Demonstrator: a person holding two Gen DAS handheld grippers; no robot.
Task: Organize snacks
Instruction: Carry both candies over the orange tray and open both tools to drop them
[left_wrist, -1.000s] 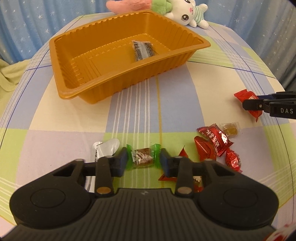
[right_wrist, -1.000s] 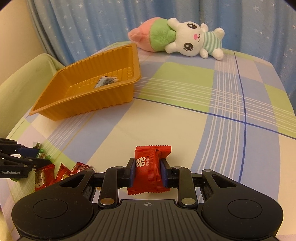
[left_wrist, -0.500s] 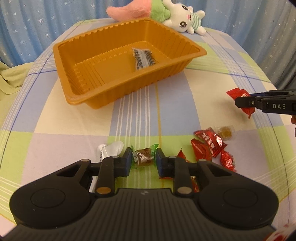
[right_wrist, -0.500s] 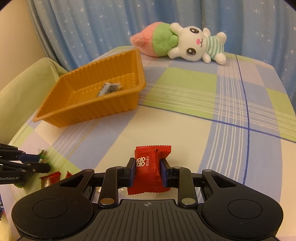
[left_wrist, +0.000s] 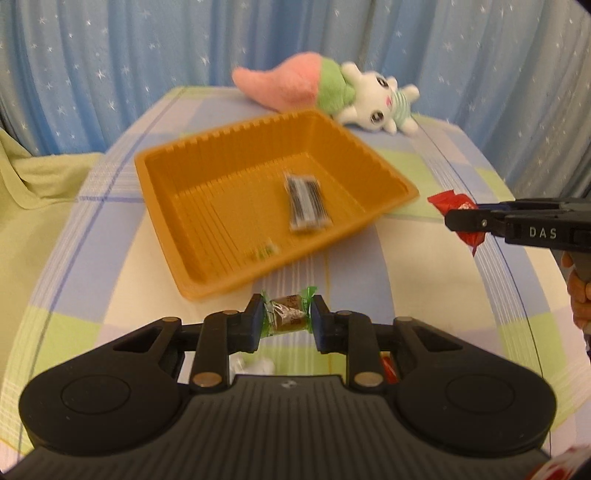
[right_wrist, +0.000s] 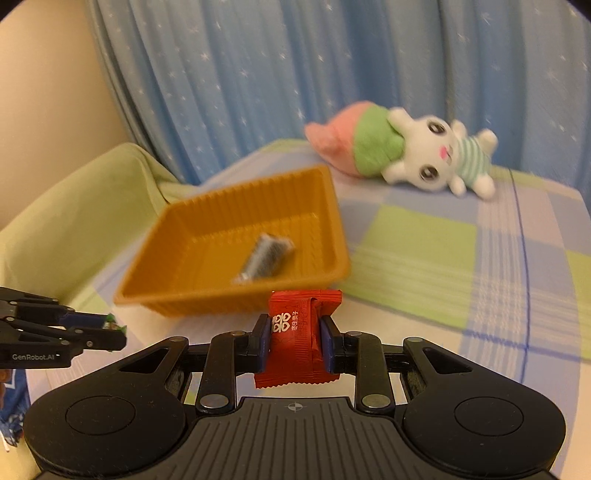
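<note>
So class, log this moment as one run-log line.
left gripper: holds green-wrapped candy | right gripper: holds red packet | orange tray: one dark packet

Domestic room: star-print blue curtain (right_wrist: 295, 92) ahead of gripper, plush rabbit (right_wrist: 417, 155) on checked tablecloth (right_wrist: 424, 243), green-draped seat (right_wrist: 74, 218) left.

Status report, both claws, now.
Left claw shut on green-wrapped candy. Right claw shut on red packet. Orange tray ahead, path unobstructed.
</note>
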